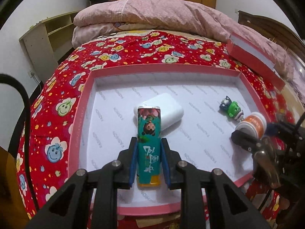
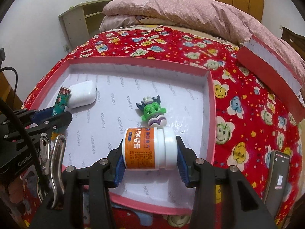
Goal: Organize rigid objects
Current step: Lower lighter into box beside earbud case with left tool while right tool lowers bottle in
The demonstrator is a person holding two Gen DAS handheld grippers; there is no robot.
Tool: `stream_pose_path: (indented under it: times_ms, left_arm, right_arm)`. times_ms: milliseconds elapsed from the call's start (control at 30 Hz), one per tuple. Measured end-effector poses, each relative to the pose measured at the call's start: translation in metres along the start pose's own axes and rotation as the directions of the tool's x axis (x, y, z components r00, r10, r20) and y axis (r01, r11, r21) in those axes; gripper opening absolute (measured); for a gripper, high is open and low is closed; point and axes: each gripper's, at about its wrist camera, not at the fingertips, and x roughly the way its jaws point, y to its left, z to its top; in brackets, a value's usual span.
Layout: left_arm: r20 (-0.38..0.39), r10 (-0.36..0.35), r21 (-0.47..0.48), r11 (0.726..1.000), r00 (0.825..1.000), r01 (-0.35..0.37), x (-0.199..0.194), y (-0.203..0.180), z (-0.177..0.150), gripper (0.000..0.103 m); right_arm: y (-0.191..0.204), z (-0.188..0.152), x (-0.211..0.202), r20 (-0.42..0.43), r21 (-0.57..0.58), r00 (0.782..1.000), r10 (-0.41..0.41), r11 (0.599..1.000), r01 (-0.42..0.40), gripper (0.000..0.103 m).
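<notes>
I have both grippers loaded and held over the pink-rimmed box (image 1: 76, 129) that sits on the red flowered bedspread (image 2: 247, 114). My left gripper (image 1: 149, 160) is clenched on the teal lighter (image 1: 149, 139), which points away from me with its tip just in front of the white charger (image 1: 164, 112) already lying on the box floor. My right gripper (image 2: 150, 158) is clamped across the orange-and-white jar (image 2: 148, 148), pads on its base and its cap, the jar lying sideways just short of the green toy figure (image 2: 153, 112). I judge this to be the placing step: both pieces are inside the box outline but I cannot tell whether either touches the floor yet. Next I need to lower each one onto bare lining, keeping the jar off the toy and the lighter off the charger, then release the jaws and lift straight out.
</notes>
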Motion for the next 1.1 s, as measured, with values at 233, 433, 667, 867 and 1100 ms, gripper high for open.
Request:
stream_pose_path:
  times_ms: [233,433,667,867,1100]
  left_arm:
    - [0.007,0.009,-0.001,1.0,1.0,-0.009,0.004,0.001,0.005,0.024]
    - [0.004,0.016,-0.01,1.0,1.0,-0.015,0.008,0.001,0.012,0.024]
    - [0.006,0.02,-0.012,1.0,1.0,-0.02,0.01,0.001,0.015,0.024]
    - [0.0,0.03,-0.011,0.999,1.0,-0.03,0.011,0.002,0.015,0.056]
    - [-0.012,0.042,0.009,0.999,0.999,-0.042,0.011,-0.001,0.012,0.074]
  right_arm:
    - [-0.002,0.007,0.006,-0.008,-0.01,1.0,-0.015,1.0,0.014,0.047]
    - [-0.004,0.012,0.009,-0.012,-0.015,1.0,-0.02,1.0,0.02,0.047]
    - [-0.004,0.015,0.01,-0.009,-0.014,1.0,-0.019,1.0,0.019,0.047]
    - [-0.005,0.014,0.01,-0.011,-0.013,1.0,-0.015,1.0,0.015,0.048]
    - [0.003,0.013,0.011,-0.001,-0.055,1.0,0.001,0.998,-0.001,0.065]
